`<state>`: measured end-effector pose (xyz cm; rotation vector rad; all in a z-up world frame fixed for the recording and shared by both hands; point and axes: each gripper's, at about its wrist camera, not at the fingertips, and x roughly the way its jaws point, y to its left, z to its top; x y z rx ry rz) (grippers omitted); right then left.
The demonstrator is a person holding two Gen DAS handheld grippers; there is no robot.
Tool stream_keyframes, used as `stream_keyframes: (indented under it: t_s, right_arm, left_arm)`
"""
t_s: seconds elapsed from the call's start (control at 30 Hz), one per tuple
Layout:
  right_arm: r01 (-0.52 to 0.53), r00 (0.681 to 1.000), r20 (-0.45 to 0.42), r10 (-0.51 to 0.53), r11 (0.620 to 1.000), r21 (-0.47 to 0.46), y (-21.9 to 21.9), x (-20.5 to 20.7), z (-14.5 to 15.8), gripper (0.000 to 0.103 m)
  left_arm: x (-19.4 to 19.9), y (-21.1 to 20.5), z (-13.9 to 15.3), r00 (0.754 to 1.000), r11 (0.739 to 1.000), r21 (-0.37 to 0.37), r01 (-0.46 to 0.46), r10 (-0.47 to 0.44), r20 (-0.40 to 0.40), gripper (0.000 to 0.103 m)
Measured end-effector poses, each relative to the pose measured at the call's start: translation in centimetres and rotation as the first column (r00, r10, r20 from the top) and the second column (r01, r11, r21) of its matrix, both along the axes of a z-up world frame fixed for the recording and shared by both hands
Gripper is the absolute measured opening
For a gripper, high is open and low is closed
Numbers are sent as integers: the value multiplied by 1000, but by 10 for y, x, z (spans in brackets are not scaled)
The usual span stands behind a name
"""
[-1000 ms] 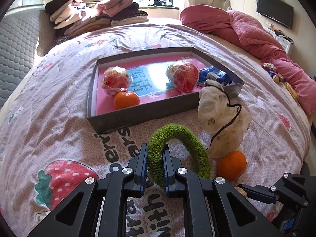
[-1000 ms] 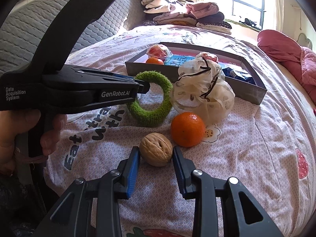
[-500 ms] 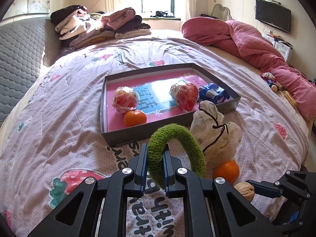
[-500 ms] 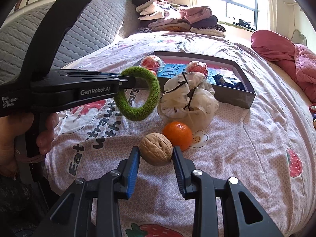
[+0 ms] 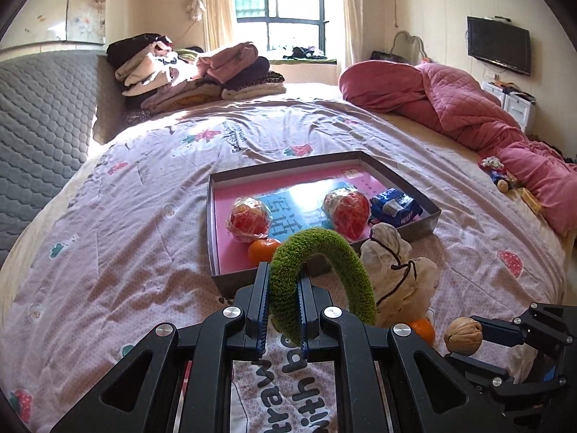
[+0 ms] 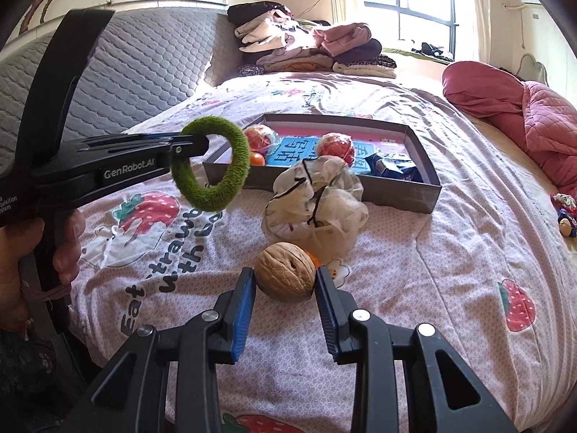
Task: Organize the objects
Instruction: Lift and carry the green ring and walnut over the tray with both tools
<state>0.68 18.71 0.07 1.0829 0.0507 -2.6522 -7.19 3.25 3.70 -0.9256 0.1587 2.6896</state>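
Here, the left gripper (image 5: 283,305) was seen clamped on a fuzzy green ring (image 5: 321,281), its fingers (image 5: 260,303) pressed against the ring's left arc at the lower centre of the left wrist view. In the right wrist view, the right gripper (image 6: 285,290) was closed on a walnut (image 6: 285,271), held just below the frame's centre. A crumpled white pouch (image 6: 315,198) with a dark drawstring lay on the bed (image 6: 450,252) just above the walnut, an orange (image 5: 420,329) partly hidden beneath it. Beyond, at centre frame, a grey tray (image 5: 429,224) was seen holding 2 wrapped red fruits (image 5: 249,218), another orange (image 5: 263,250) and a blue packet (image 5: 396,206).
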Motion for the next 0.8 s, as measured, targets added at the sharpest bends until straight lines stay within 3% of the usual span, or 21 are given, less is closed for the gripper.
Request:
stream_keyframes:
  t_s: [0.37,0.8]
  right_arm:
    - [43,997,-58,-43,999,-11,18,-13,15,34]
    - [60,993,-104,-62,998,-19,33,-42,25,34]
  left_arm:
    - [-4,-8,8,999,998,56,-6,8,-36,13]
    - [-24,2,8,999,998,65,-2,4,-45,13]
